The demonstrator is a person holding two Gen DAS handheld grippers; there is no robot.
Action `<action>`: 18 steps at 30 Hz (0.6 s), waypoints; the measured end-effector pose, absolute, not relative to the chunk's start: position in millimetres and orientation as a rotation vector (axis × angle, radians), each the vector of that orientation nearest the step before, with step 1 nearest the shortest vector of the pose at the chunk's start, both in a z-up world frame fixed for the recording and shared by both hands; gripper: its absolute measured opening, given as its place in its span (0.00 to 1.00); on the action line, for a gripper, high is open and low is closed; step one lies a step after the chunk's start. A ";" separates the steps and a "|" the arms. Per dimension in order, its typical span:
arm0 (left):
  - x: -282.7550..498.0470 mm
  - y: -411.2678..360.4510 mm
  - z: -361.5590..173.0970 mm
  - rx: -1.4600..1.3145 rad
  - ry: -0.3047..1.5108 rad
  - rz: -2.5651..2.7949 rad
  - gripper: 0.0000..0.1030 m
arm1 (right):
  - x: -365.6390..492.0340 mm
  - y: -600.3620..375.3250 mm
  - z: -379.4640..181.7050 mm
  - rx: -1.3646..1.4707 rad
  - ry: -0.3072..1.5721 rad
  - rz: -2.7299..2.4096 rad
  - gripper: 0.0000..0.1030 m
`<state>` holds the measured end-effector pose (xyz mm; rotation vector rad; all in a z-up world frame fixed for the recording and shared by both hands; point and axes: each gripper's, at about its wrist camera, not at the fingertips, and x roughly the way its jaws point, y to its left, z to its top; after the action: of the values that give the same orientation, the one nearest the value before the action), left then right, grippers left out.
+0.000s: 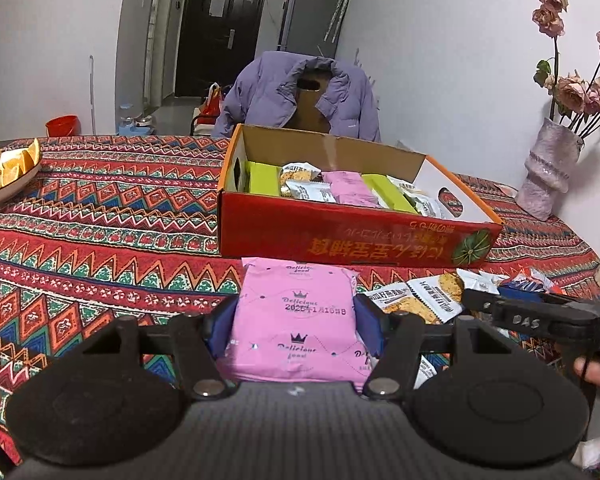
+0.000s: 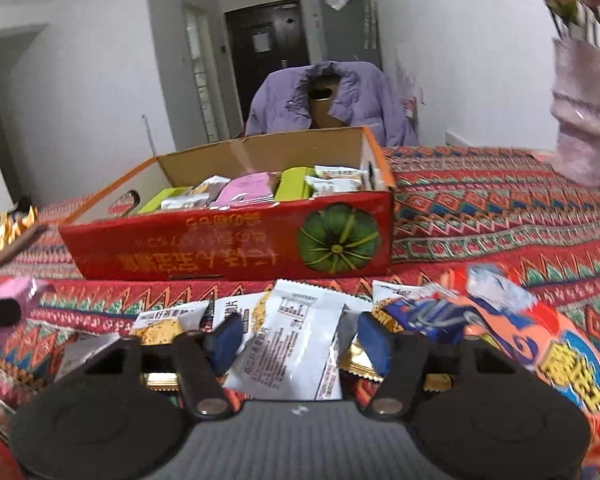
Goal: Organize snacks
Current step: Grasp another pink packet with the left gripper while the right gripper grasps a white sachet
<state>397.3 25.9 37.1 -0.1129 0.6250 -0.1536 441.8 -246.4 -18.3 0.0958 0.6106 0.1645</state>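
Left gripper [image 1: 296, 316] behind red box [image 1: 340, 236]

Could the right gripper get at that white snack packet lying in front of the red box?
Probably yes: the white packet lies on top of the pile, already between the right gripper's jaws, nothing covering it.

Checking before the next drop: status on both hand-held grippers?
Left hand-held gripper shut on pink packet. Right hand-held gripper straddling white packet, grip unclear. Red box ahead, nothing in between.
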 end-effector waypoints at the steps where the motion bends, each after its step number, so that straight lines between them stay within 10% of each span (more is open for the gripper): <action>1: 395.1 25.1 38.3 -0.111 0.624 -0.153 0.61 | 441.1 -244.7 -19.1 0.088 0.615 0.175 0.49; 18: 286.6 16.9 55.5 -0.092 0.607 -0.142 0.61 | 284.0 -232.6 17.6 0.018 0.588 0.305 0.40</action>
<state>286.6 16.9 55.5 -0.0919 0.6073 -0.1424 284.0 -232.6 17.6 0.0177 0.5879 0.3046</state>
